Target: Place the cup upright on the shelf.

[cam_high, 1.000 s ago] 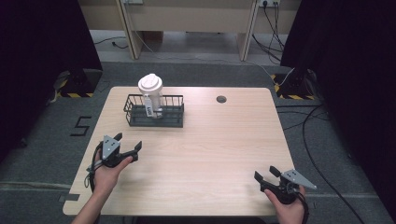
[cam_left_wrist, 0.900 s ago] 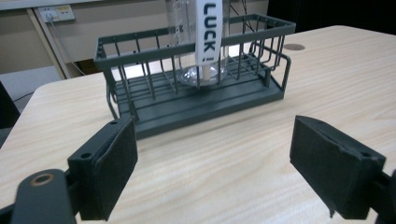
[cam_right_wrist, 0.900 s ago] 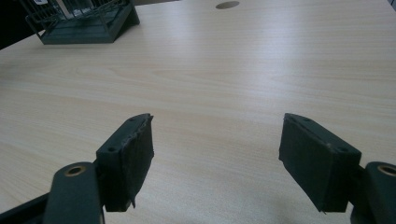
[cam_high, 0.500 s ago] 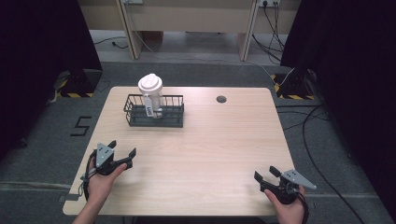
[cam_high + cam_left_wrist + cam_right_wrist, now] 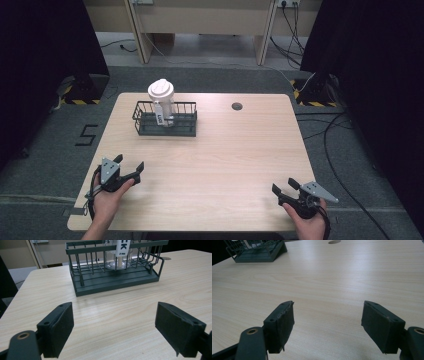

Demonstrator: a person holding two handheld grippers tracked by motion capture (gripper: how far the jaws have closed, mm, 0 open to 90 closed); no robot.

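Both grippers wide apart, empty.

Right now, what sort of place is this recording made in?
Probably a lab or studio recording bay: a lone pale wooden table on grey carpet, black curtains at both sides, and loose cables along the back wall.

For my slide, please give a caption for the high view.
Two hand-held grippers, left and right, rest open near a cup in a wire basket.
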